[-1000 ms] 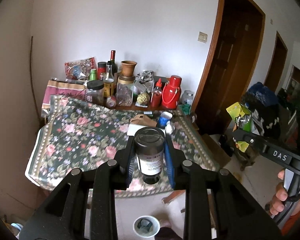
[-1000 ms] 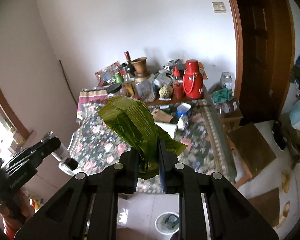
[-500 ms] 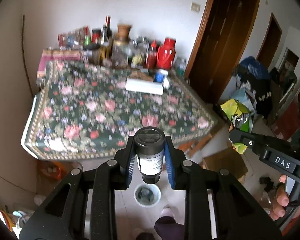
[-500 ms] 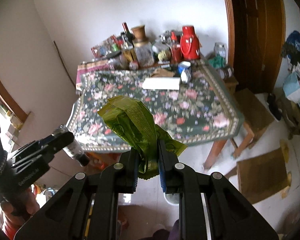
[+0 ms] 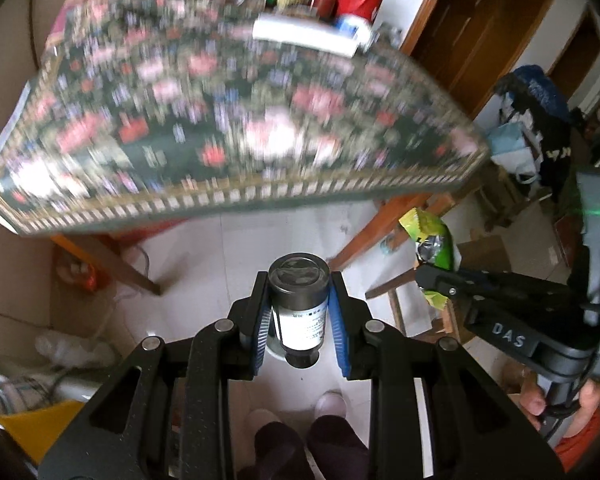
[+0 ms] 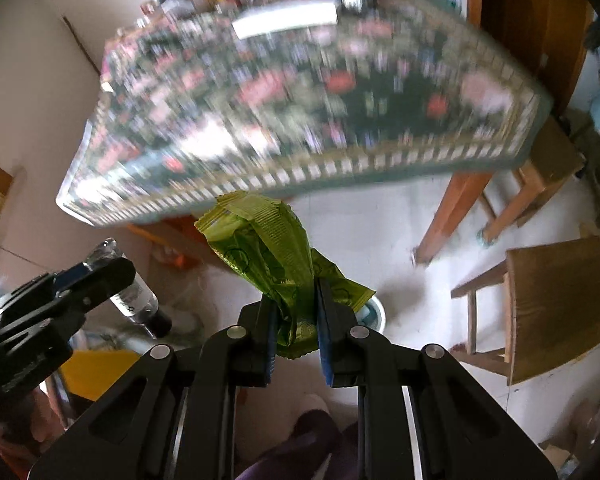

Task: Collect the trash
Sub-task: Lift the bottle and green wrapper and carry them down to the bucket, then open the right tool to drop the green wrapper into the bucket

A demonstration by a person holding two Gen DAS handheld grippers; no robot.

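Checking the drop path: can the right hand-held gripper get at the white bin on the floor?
Probably yes. The right hand-held gripper, shut on the green wrapper, points down at the white bin just past its fingertips, with bare floor around it and the table farther off.

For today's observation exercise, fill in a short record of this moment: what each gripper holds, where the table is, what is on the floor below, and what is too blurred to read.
left gripper: shut on a small dark bottle with a white label
right gripper: shut on a crumpled green wrapper
table: ahead of both grippers, covered by a floral cloth
floor below: a white bin partly hidden behind the wrapper; wooden stool to the right
person: feet visible beneath the left gripper
unclear: items at the table's far end, too blurred
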